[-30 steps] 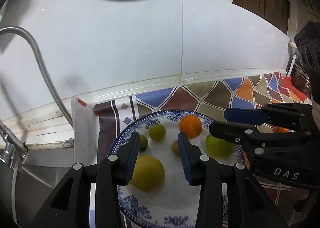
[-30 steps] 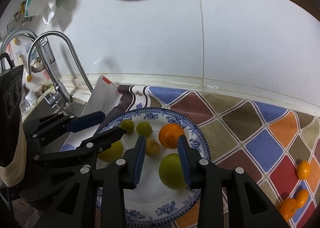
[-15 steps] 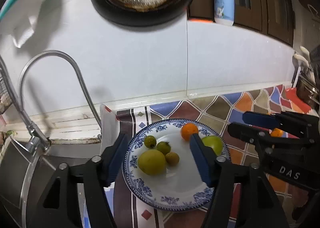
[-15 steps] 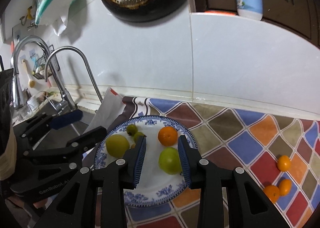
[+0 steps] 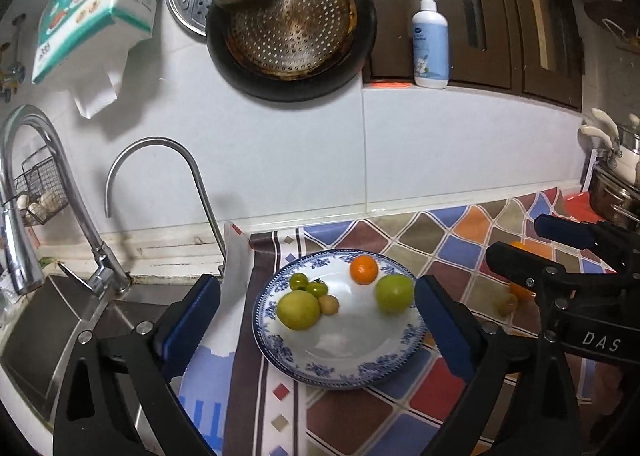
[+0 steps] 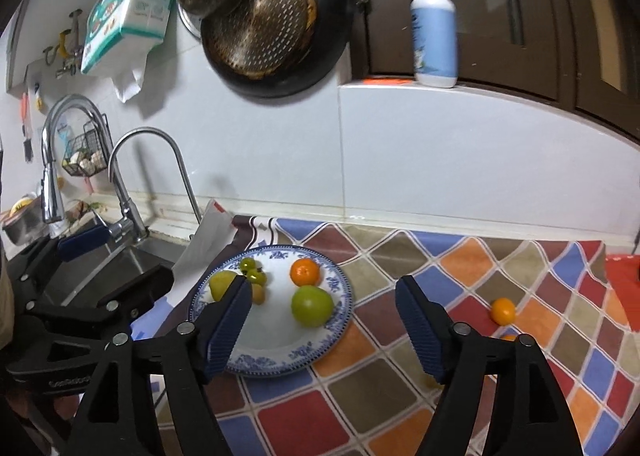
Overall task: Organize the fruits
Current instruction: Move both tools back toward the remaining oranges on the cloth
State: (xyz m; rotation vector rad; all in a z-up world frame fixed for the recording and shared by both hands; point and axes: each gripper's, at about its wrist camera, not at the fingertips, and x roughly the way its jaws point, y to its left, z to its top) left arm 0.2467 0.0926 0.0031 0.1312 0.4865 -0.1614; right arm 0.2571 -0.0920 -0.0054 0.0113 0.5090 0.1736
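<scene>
My left gripper [image 5: 316,320] and right gripper [image 6: 322,322] hang above the counter, jaws just spread wide, nothing between them. The fruits, a yellow-green one [image 5: 299,310], a green one [image 5: 394,293], an orange one [image 5: 364,269] and three small ones, lie apart on the blue-rimmed plate [image 5: 340,374]. The plate sits near the sink edge [image 5: 120,296]; to its right the patterned cloth [image 6: 460,268] lies open, with one small orange fruit [image 6: 503,310] well apart
</scene>
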